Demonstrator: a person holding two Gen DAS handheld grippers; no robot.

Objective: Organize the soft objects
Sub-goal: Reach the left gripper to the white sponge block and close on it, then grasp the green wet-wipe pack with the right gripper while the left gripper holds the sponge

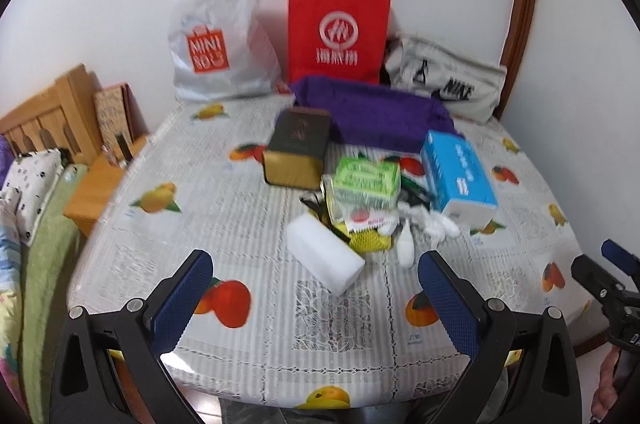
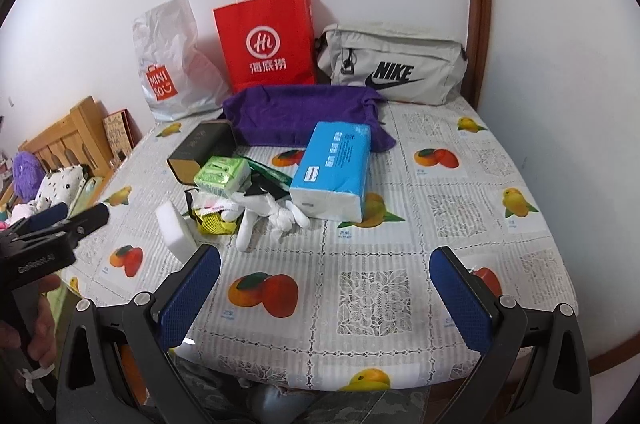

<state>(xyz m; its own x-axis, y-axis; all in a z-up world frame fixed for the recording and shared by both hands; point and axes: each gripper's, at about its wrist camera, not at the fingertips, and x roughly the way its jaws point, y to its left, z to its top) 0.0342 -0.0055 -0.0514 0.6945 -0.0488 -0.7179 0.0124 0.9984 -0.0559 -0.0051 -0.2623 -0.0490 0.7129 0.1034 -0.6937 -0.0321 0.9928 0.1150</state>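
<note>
White walls back a tabletop (image 2: 360,288) covered in a fruit-print cloth. Near its middle lies a blue tissue pack (image 2: 334,168), its long axis running from the near edge toward the far wall, slightly tilted left. Just behind the pack, a purple towel (image 2: 296,112) stretches crosswise; behind that lean a red paper bag (image 2: 266,44), a white plastic bag (image 2: 172,64) and a grey pouch (image 2: 392,64). Left of the pack sit green wipes (image 2: 220,174) and a white sponge (image 2: 176,228). The left gripper (image 1: 316,288) and right gripper (image 2: 324,284) hover near the front edge, fingers spread and empty.

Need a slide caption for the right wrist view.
Open right gripper faces blue tissue pack, purple towel and three bags.
</note>
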